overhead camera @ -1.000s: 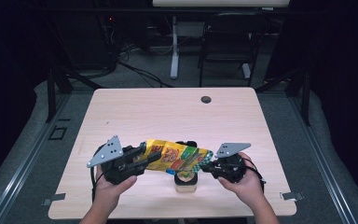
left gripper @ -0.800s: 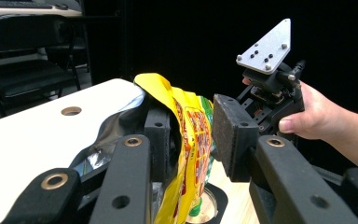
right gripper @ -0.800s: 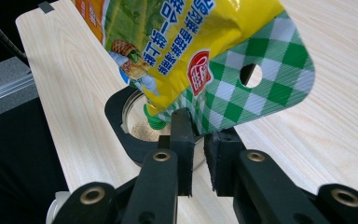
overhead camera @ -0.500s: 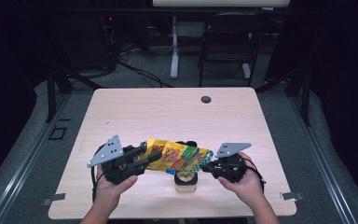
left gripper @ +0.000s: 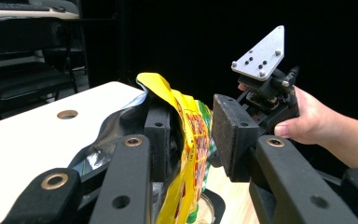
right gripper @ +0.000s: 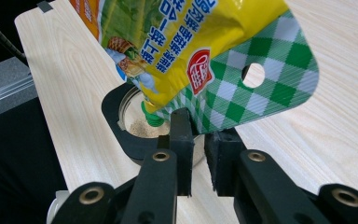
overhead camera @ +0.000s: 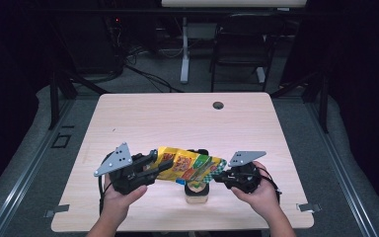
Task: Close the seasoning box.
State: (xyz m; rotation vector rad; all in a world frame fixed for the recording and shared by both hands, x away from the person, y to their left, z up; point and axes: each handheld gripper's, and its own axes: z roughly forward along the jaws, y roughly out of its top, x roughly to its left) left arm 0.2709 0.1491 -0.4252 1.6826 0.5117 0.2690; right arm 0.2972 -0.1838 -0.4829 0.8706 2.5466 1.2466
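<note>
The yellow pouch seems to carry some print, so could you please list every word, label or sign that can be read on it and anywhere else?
Yellow pouch: blue Chinese characters run across it, upside down in the right gripper view and too distorted to quote.
Red oval logo on the pouch: white characters, too small to read.
Green-and-white checked corner: a pattern with a hang hole, no text.
Table: no text.

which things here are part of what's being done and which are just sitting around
In use: yellow pouch, jar under its spout, black funnel ring on the jar, left claw, right claw.
Idle: table hole, chair behind the table.
</note>
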